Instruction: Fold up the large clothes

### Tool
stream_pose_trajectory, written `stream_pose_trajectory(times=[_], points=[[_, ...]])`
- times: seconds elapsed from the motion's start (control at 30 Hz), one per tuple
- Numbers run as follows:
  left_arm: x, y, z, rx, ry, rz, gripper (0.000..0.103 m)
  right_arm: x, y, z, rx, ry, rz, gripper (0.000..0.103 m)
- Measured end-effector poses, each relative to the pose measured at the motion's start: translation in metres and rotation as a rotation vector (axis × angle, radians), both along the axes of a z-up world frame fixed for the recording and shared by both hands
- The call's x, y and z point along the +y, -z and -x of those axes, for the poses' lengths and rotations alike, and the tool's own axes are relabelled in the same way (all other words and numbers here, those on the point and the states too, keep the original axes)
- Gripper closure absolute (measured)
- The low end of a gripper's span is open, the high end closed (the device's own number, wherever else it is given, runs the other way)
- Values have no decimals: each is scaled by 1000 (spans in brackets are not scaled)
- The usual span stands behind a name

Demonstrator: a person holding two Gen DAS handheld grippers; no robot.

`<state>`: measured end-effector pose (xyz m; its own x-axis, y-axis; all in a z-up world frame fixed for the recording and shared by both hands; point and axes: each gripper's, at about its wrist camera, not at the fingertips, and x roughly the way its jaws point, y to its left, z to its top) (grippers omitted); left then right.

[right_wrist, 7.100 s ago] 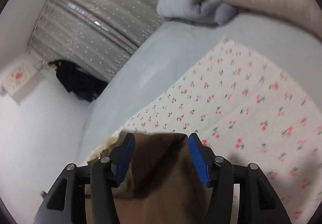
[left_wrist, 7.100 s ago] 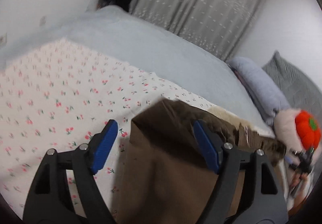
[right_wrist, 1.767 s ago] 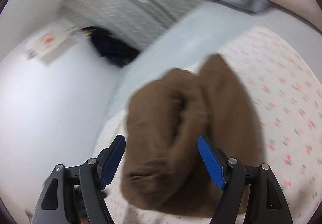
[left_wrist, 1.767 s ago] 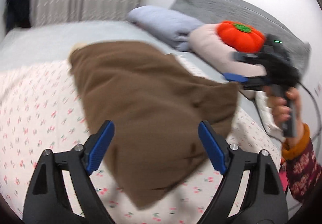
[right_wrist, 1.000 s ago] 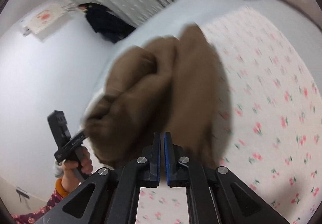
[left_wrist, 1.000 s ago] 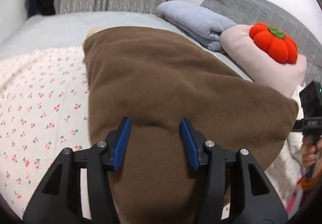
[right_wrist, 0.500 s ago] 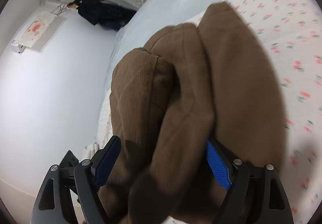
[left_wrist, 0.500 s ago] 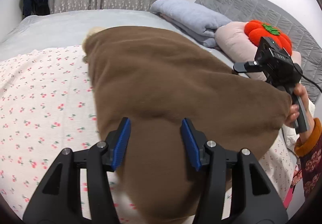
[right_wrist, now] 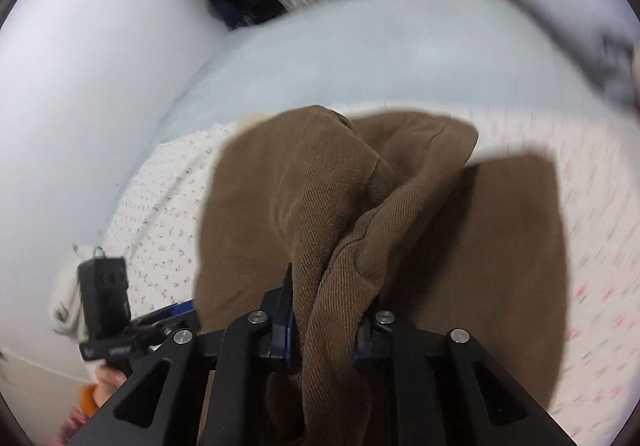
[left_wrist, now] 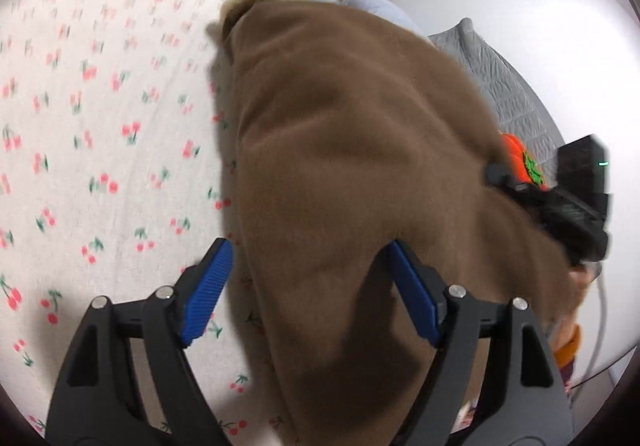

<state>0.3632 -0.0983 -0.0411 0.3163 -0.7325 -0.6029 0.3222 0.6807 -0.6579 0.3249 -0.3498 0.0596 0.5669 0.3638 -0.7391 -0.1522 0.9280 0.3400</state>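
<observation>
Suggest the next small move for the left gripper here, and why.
Probably close the left gripper on the brown garment's near edge. Its jaws stand open with fabric lying between them, ungripped, while the right gripper is already shut on a bunched fold of the garment over the cherry-print sheet. With both ends held, the next fold can be carried across.

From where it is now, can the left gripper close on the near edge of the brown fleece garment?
Probably yes. The left gripper is open and the brown fleece garment already lies between its blue pads, nothing in between. The right gripper is shut on another bunch of it.
</observation>
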Motion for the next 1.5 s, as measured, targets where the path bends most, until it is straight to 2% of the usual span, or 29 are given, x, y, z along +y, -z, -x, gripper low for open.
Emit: stream_pose_trajectory(times=[0.1, 0.2, 0.3, 0.37, 0.47, 0.53, 0.6, 0.67, 0.73, 0.8, 0.83, 0.87, 0.9, 1.0, 1.03, 1.07, 1.13, 1.2, 1.27, 1.4, 1.5], points=[[-26, -27, 12, -104, 54, -38, 32, -12, -29, 26, -76, -8, -12, 86], [-60, -53, 28, -207, 112, -91, 32, -42, -31, 46, -99, 18, -57, 86], [-90, -67, 45, -280, 163, -143, 31, -91, -4, 61, -83, 93, -153, 86], [-104, -69, 54, -318, 189, -176, 31, -130, 33, 76, -51, 169, -259, 86], [-116, -61, 61, -350, 202, -265, 23, -166, 93, 87, 13, 257, -357, 86], [-114, -51, 55, -319, 200, -285, 20, -173, 120, 91, 22, 277, -365, 84], [-101, -36, 45, -223, 181, -209, 16, -174, 129, 92, 24, 278, -398, 77], [-91, -27, 35, -134, 176, -138, 15, -176, 125, 91, 12, 273, -385, 71], [-84, -20, 26, -60, 187, -77, 15, -172, 112, 92, 15, 278, -349, 60], [-82, -12, 25, -30, 196, -45, 15, -169, 105, 91, 20, 281, -314, 44], [-82, -9, 23, -14, 204, -30, 15, -168, 102, 91, 27, 282, -297, 39], [-82, -5, 20, 5, 211, -14, 15, -166, 101, 94, 43, 289, -287, 27], [-82, -2, 18, 23, 213, 1, 15, -165, 105, 94, 71, 294, -291, 22], [-84, 9, 12, 79, 206, 60, 14, -170, 136, 87, 145, 271, -437, 25], [-83, 12, 13, 90, 202, 79, 14, -173, 147, 85, 157, 263, -502, 30], [-81, 17, 14, 99, 197, 97, 14, -173, 156, 84, 169, 254, -566, 46], [-79, 22, 19, 101, 172, 122, 20, -173, 169, 85, 162, 269, -652, 56], [-77, 16, 23, 87, 153, 124, 35, -169, 168, 91, 127, 287, -675, 66], [-74, 7, 31, 79, 140, 107, 43, -164, 161, 101, 102, 298, -693, 70], [-64, -11, 51, 88, 129, 81, 47, -146, 129, 128, 56, 281, -713, 74], [-44, -26, 75, 88, 132, 44, 47, -122, 112, 147, 73, 248, -664, 74]])
